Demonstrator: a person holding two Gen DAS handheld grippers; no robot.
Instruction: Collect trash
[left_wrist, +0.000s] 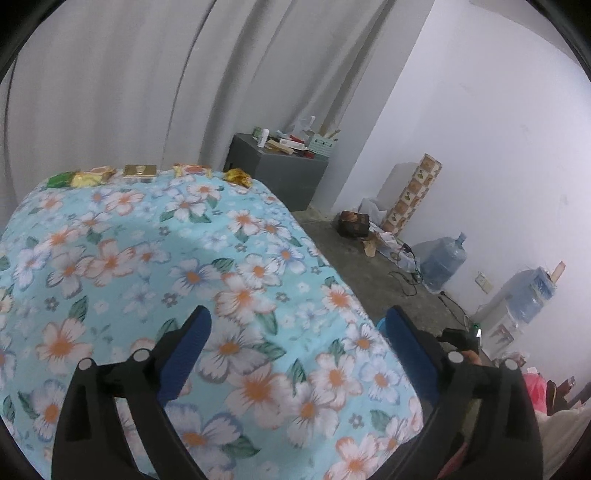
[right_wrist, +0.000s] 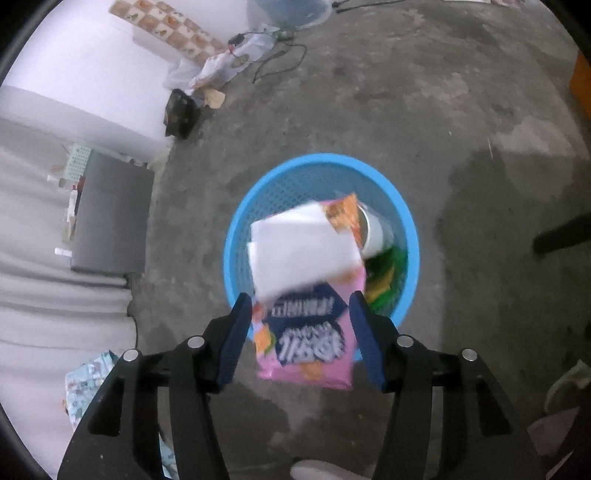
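Observation:
In the right wrist view, my right gripper (right_wrist: 301, 306) is open above a blue mesh basket (right_wrist: 240, 236) on the concrete floor. A pink snack packet (right_wrist: 310, 339) with a white flap is blurred between the spread blue fingers (right_wrist: 236, 332), touching neither, over the basket's near rim. The basket holds a white cup (right_wrist: 373, 232) and green and yellow wrappers (right_wrist: 388, 277). In the left wrist view, my left gripper (left_wrist: 297, 317) is open and empty above a floral tablecloth (left_wrist: 166, 266). Several wrappers (left_wrist: 140, 171) lie in a row along the table's far edge.
A grey cabinet (left_wrist: 280, 170) with clutter on top stands by the curtain. Water jugs (left_wrist: 443, 258), cables (right_wrist: 280, 55), a dark box (right_wrist: 181, 110) and a tall patterned carton (left_wrist: 413, 192) line the white wall. The floor is bare concrete.

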